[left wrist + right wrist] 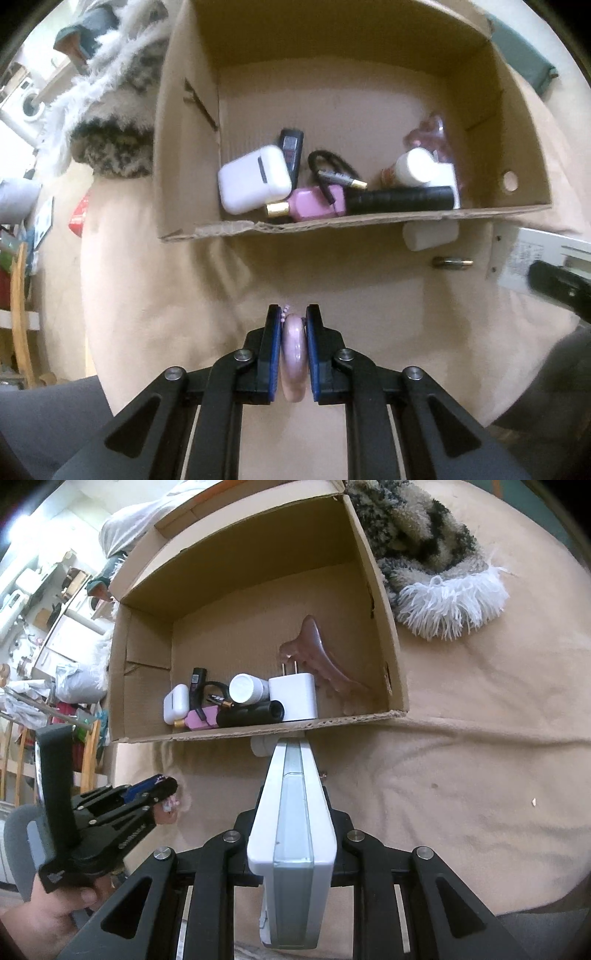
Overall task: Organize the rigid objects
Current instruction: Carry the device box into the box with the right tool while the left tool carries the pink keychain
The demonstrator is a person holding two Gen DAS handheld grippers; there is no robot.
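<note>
Cardboard box (517,122): brown, open-topped, resting on a tan cloth surface (177,302); seen from both wrist views.
Box contents: white rounded earbud case (255,179), pink rectangular bottle with gold cap (314,203), black cylinder (400,199), white plug adapter (295,694), white-capped jar (245,688), translucent pink claw hair clip (317,653), all grouped along the near wall.
Left gripper (293,310): jaws pinching a pale pink glossy rounded object (294,354) edge-on between blue pads (274,354), held above the cloth short of the box.
Right gripper (291,823): jaws clamped on a flat white-and-grey rectangular device (291,849), whose far end reaches the box's near wall.
Outside the box: small white block (430,236) and small metallic cylinder (452,262) on the cloth, just beside the near wall.
Surroundings: mottled furry fabric (424,542) beside the box.
</note>
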